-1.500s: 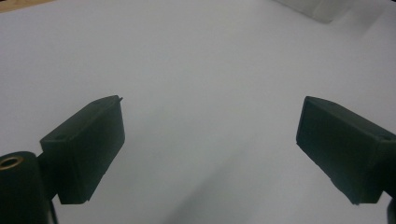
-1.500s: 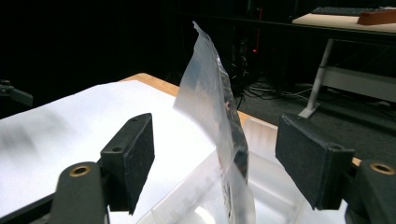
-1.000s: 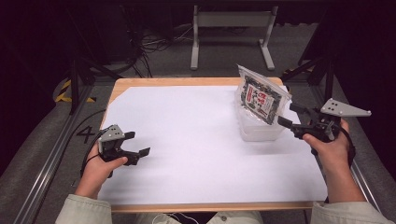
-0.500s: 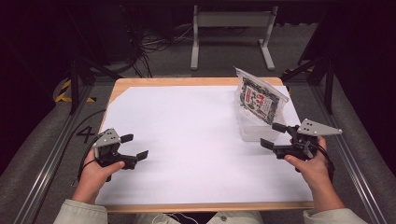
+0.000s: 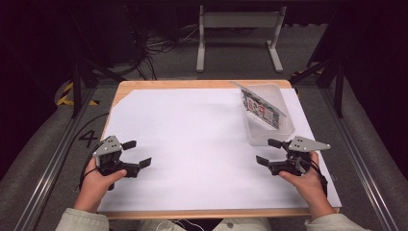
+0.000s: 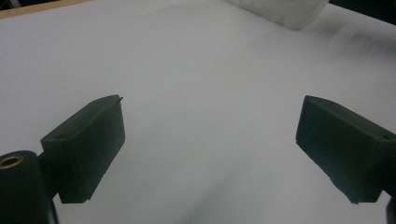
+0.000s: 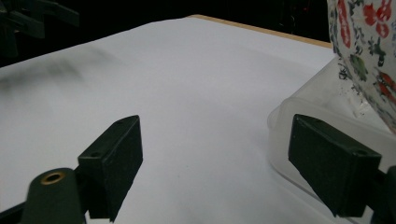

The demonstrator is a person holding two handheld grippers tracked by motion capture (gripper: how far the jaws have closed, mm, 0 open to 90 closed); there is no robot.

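My left hand (image 5: pixel 98 179) rests at the near left of the white sheet-covered wooden table (image 5: pixel 192 144), holding the left gripper (image 5: pixel 137 154) low with its black jaws spread wide and nothing between them. My right hand (image 5: pixel 303 175) sits at the near right, its right gripper (image 5: pixel 269 151) likewise released, jaws apart and pointing left and slightly away. Just beyond it, at the far right, stands the clear rectangular plastic container (image 5: pixel 269 127), with a flat packet printed in red and green floral pattern (image 5: pixel 260 108) leaning tilted inside it. Its print is too blurred for me to read.
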